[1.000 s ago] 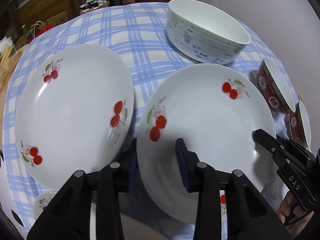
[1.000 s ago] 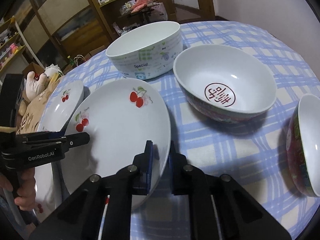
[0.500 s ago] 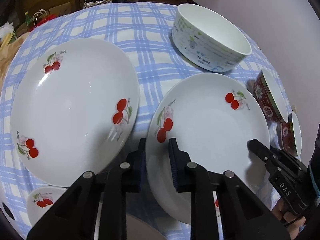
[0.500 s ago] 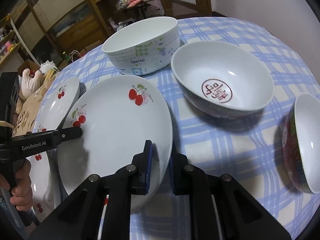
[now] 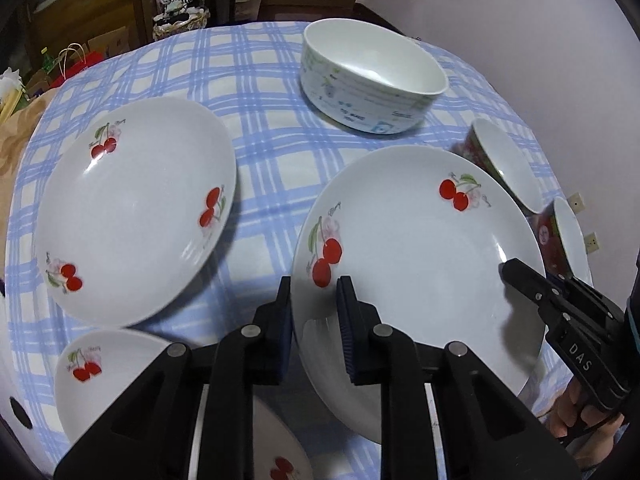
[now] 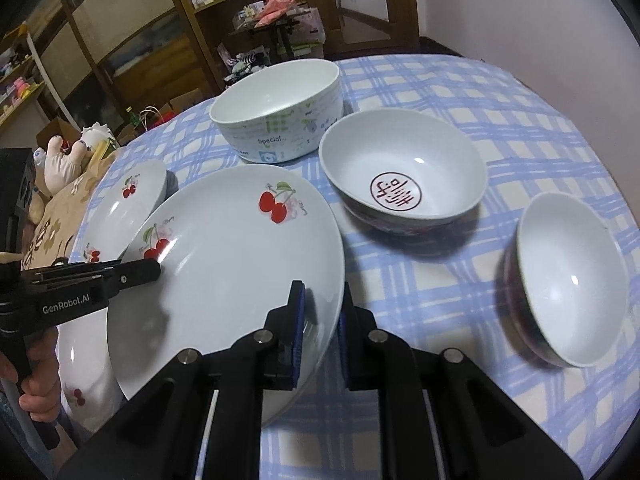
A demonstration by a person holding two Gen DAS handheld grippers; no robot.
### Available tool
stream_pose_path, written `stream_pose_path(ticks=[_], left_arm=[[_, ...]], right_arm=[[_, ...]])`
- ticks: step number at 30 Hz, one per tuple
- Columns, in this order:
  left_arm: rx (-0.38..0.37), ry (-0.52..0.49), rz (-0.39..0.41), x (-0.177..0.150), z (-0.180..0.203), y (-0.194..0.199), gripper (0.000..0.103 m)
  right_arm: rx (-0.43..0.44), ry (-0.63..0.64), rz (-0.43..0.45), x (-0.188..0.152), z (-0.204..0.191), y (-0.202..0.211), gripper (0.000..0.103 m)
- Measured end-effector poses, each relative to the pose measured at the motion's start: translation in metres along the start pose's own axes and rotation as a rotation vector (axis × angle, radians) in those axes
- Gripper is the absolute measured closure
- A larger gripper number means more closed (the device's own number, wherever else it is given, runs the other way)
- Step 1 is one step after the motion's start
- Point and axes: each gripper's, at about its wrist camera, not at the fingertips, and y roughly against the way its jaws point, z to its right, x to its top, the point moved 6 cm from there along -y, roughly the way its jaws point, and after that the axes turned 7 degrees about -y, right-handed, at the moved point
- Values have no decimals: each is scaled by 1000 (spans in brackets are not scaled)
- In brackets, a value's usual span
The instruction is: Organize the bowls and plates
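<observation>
Blue-checked tablecloth (image 5: 260,80) covers the table; wooden shelves (image 6: 132,40) behind.

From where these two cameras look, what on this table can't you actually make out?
- Small cherry plate, left wrist view: its near part hidden behind the left hand-held gripper.
- Outside pattern of the red bowl, right wrist view: turned away, mostly dark.
- Underside of the held cherry plate, both views: faces down, so any gap to the tablecloth is unclear.
- Right hand-held gripper: its outer pad sits under the plate's rim.
</observation>
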Motion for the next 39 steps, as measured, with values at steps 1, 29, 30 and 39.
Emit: stream_pose_path(ticks=[1,29,30,39], left_arm=[[-6,4,6,-2,2,4,83],[-30,-78,58,-35,71,47,83],[-27,-82,56,-36,73,46,83],[-2,-122,39,-42,83,37,82]], right_arm=[[0,0,3,-1,0,3,87],[-42,-59,65,-38,43,87,87],[-43,-60,66,-39,44,88,87],[-48,-91,44,-46,56,81,87]])
